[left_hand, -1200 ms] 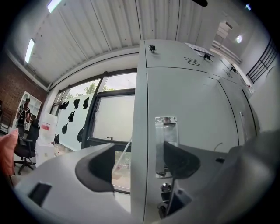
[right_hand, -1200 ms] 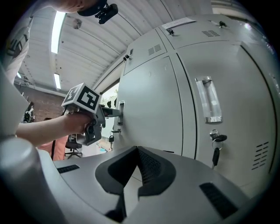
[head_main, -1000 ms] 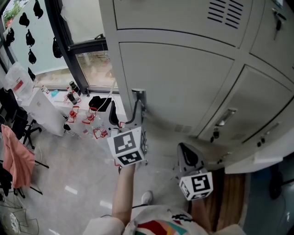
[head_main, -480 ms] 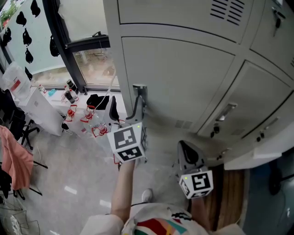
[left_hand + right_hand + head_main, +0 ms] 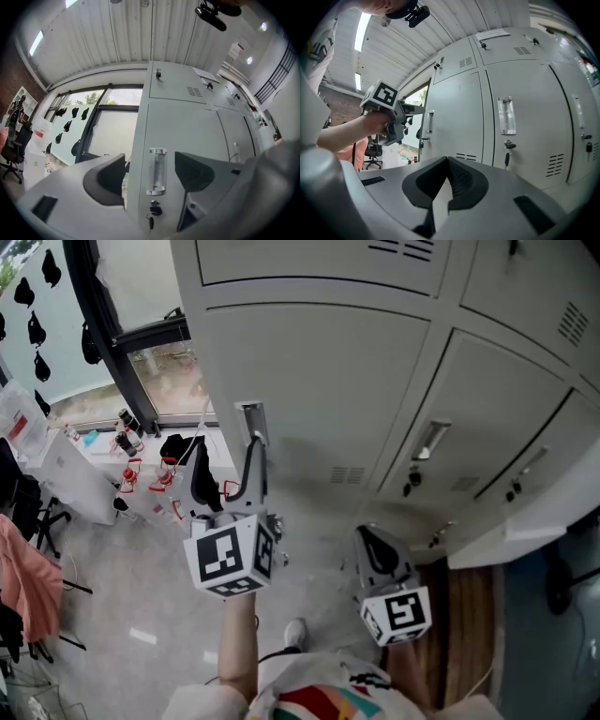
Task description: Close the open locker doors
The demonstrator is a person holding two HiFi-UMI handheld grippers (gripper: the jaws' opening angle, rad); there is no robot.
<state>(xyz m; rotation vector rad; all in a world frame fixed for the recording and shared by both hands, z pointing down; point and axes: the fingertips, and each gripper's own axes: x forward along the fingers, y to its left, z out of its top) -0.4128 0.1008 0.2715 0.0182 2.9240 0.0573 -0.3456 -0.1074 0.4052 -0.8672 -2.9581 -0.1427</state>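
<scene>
A bank of grey lockers [image 5: 319,371] fills the head view, and the doors in front of me look flush. My left gripper [image 5: 228,462] is open and points at the leftmost lower door. In the left gripper view that gripper [image 5: 152,174] has the door's clear handle [image 5: 157,171] framed between its jaws, short of it, with a key [image 5: 150,216] hanging in the lock below. My right gripper [image 5: 373,547] is shut and empty, held low and off the doors. Its own view shows the right gripper [image 5: 445,183] facing the neighbouring door's handle [image 5: 506,116].
A pale flat slab [image 5: 511,538] juts out from the lockers at the lower right; I cannot tell what it is. Left of the lockers are a dark-framed window [image 5: 112,329], small red items on the floor [image 5: 141,479] and a pink cloth [image 5: 28,582].
My left gripper has drawn back a little from the door handle and sits lower. The right gripper has hardly moved. The view has shifted, so the lockers sit further left.
</scene>
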